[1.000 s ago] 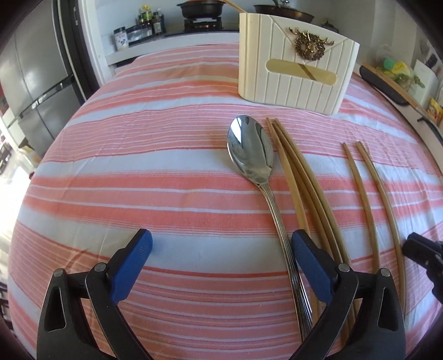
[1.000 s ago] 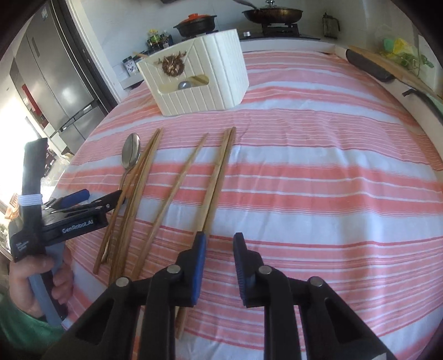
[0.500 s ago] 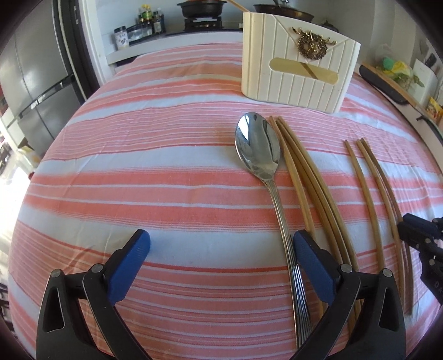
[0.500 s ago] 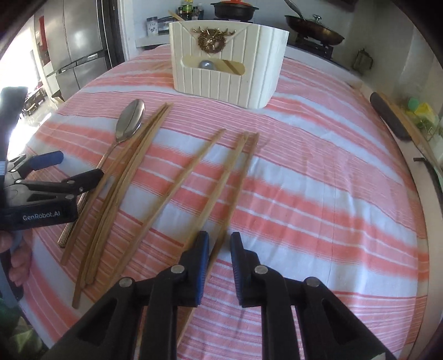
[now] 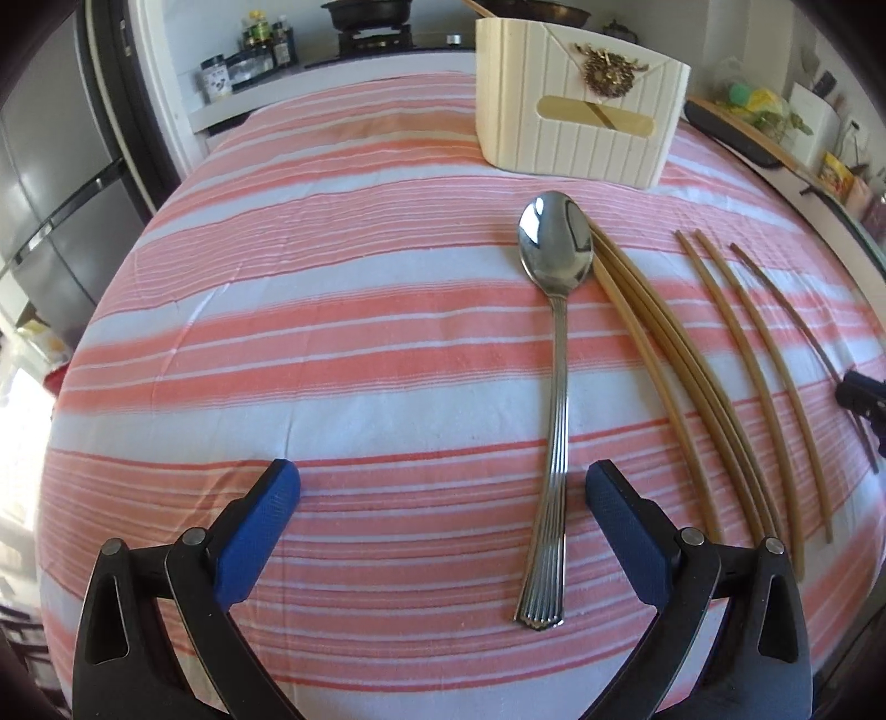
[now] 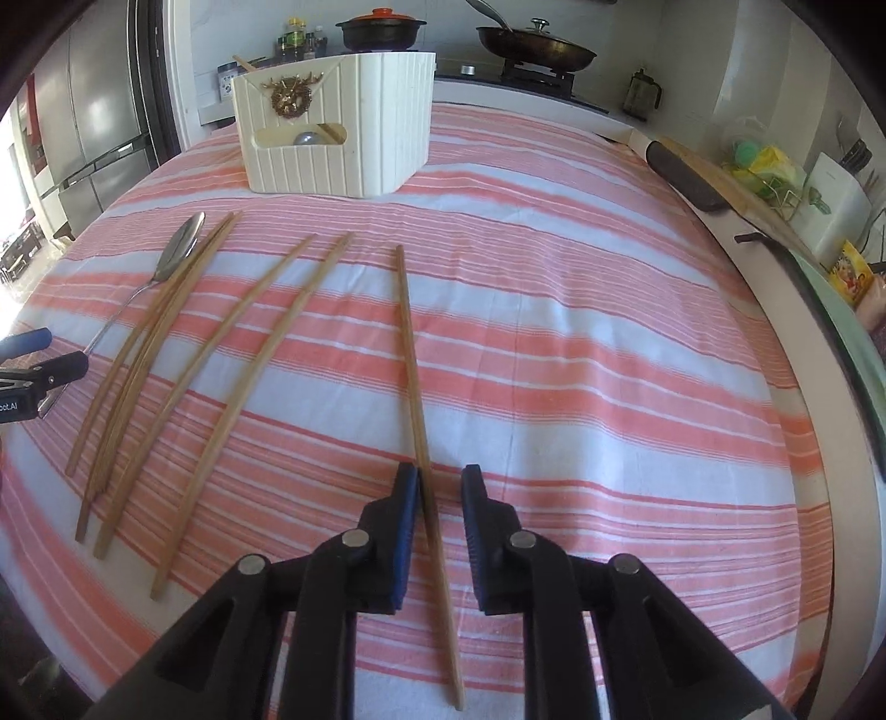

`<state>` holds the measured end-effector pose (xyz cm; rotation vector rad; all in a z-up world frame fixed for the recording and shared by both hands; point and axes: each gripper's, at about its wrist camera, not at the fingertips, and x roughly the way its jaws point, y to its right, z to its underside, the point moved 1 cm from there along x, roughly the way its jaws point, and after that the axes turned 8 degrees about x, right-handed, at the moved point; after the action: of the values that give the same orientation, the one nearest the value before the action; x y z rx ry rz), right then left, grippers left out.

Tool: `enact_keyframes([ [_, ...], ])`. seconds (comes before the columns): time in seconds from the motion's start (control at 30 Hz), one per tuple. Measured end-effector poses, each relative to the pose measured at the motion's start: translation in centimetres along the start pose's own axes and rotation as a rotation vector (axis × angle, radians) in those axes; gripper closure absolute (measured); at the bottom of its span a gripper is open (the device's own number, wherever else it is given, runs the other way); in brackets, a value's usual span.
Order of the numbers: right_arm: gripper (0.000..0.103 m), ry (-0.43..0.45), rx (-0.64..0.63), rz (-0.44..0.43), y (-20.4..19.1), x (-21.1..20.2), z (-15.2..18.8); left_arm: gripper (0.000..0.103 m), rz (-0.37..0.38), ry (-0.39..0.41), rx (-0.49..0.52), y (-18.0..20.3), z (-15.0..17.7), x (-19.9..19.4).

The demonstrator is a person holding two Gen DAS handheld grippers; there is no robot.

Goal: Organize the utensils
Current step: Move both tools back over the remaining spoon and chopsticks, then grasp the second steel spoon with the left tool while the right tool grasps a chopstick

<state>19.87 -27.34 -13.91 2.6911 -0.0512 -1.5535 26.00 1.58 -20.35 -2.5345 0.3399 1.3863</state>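
A steel spoon (image 5: pixel 555 354) lies on the striped tablecloth, its handle end between the wide-open fingers of my left gripper (image 5: pixel 443 493). Several wooden chopsticks (image 5: pixel 664 354) lie to its right. In the right wrist view one chopstick (image 6: pixel 421 421) lies apart from the others (image 6: pixel 183 360), running between the slightly parted fingers of my right gripper (image 6: pixel 440 493); the left pad (image 6: pixel 408 498) is against it and a gap remains on the right. A cream utensil box (image 6: pixel 332 127) stands at the table's far side, also in the left wrist view (image 5: pixel 576 105).
The striped tablecloth (image 5: pixel 332 310) covers the whole table. A fridge (image 6: pixel 94 122) stands at the far left. A stove with pots (image 6: pixel 526 50) lies behind the box. A counter with a tray (image 6: pixel 720 183) runs along the right edge.
The right gripper has swung right with one chopstick between its fingers, separating it from its neighbour. The left gripper has shifted so the spoon handle now lies between its open fingers.
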Motion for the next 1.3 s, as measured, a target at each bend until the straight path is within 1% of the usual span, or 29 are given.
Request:
enact_keyframes([
  [0.17,0.080,0.027,-0.017,-0.045,0.6,-0.1,0.3,0.000,0.007,0.006,-0.005,0.1,-0.1,0.1],
  [0.23,0.079,0.016,-0.005,-0.066,0.9,0.0,0.2,0.000,0.008,0.007,-0.004,0.1,-0.2,0.1],
  [0.27,0.077,0.006,0.002,-0.074,1.1,0.0,0.1,0.000,0.009,0.005,-0.004,0.1,-0.3,0.2],
  [0.33,0.063,-0.021,0.008,-0.083,1.1,0.1,-0.1,0.000,0.010,0.001,0.000,0.1,-0.6,0.3],
  [0.37,0.049,-0.036,0.006,-0.097,1.0,0.1,-0.1,0.000,0.012,-0.002,0.004,0.2,-0.8,0.4],
  [0.4,0.043,-0.046,0.000,-0.110,0.8,0.2,-0.1,0.000,0.016,-0.006,0.010,0.2,-1.1,0.6],
  [0.53,0.044,-0.045,-0.061,-0.095,-0.1,0.4,-0.2,0.000,0.033,-0.035,0.045,0.5,-2.3,1.2],
  [0.67,0.044,-0.075,-0.035,-0.107,0.4,0.8,-0.9,0.000,0.057,-0.068,0.075,0.7,-3.8,2.2],
  [0.8,0.044,-0.064,-0.043,-0.091,-0.1,1.4,-1.8,0.000,0.069,-0.068,0.097,1.3,-6.1,3.6],
  [0.9,0.044,-0.074,-0.050,-0.098,-0.3,2.0,-2.8,0.000,0.079,-0.050,0.103,1.6,-8.0,4.8],
  [1.0,0.044,-0.092,-0.054,-0.116,-0.2,3.0,-4.1,0.001,0.077,-0.050,0.093,1.4,-9.3,5.6],
  [1.03,0.044,-0.103,-0.057,-0.118,-0.2,3.3,-4.7,0.003,0.074,-0.049,0.093,1.4,-9.7,5.8],
  [1.1,0.046,-0.129,-0.071,-0.120,-0.2,4.0,-5.7,0.008,0.081,-0.047,0.097,1.6,-10.2,5.8],
  [1.13,0.048,-0.139,-0.082,-0.120,-0.3,4.3,-6.3,0.014,0.088,-0.045,0.098,1.8,-10.3,5.8],
  [1.23,0.055,-0.162,-0.117,-0.127,-0.9,5.3,-7.8,0.022,0.090,-0.034,0.118,2.5,-10.4,5.5],
  [1.3,0.062,-0.165,-0.140,-0.123,-1.4,5.9,-8.8,0.026,0.098,-0.027,0.115,2.6,-10.5,5.4],
])
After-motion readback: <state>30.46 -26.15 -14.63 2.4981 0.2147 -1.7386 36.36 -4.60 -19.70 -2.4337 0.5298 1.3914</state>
